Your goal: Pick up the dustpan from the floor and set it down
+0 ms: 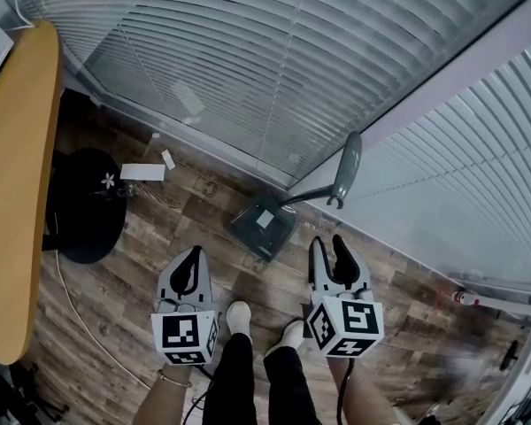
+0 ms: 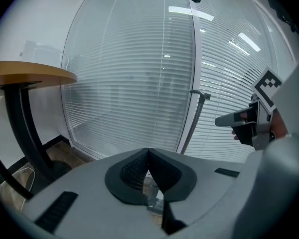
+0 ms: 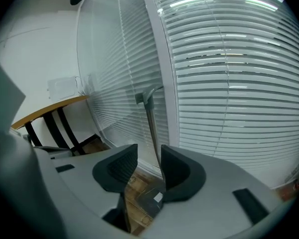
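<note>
Soft, even light comes through the blinds [image 3: 229, 83] beyond the right claw [image 3: 148, 153]; the floor [image 1: 159, 264] below is dimmer. Strip-light glare [image 2: 189, 13] shows high above the left claw [image 2: 148, 153]. Both gripper views bulge, with black corners. The head view smears at lower right.

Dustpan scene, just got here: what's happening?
A person stands over a wooden floor with a gripper in each hand. The long-handled dustpan stands on the floor in the corner by the blinds, and neither gripper touches it. The right gripper is open near it, with nothing between its pads. The left gripper is shut and empty.
</note>
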A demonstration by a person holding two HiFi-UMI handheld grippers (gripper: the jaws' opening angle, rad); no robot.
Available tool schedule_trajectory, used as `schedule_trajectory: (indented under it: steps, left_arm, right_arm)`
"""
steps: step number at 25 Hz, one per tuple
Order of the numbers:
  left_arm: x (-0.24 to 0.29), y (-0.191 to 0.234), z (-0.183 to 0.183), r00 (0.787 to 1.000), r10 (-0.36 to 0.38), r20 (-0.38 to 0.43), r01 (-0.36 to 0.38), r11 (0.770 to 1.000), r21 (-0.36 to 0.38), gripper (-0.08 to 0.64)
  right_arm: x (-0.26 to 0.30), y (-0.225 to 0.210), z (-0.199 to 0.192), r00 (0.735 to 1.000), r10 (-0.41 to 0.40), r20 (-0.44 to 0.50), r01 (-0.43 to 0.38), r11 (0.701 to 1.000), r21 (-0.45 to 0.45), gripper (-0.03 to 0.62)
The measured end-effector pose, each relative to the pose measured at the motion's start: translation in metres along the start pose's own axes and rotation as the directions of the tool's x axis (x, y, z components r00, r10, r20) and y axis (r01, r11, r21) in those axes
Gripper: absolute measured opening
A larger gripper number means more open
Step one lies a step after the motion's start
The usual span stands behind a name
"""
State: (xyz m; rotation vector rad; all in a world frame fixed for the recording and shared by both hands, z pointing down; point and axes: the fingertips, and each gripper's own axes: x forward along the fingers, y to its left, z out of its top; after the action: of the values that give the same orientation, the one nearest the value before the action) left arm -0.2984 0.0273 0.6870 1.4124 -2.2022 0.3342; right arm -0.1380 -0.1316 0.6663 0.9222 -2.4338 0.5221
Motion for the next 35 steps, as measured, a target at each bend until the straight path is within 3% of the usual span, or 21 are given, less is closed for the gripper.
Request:
schedule_trajectory:
  steps: [17,35]
  left_arm:
    - [0.037,0.037,0.005,1.0,-0.009,-0.018,0.008,1.0,-0.003,0.017]
    - [0.057,0.043,0.0,0.999,-0.02,-0.043,0.019,1.0,-0.02,0.017]
  right_arm:
    - [0.049,-0.002,0.021,0.997,-0.078,0.008,0.078,0.997,0.017,0.163]
    - [0.077,-0.014,0.038,0.991,-0.13,0.024,0.128,0.991,0.041,0.167]
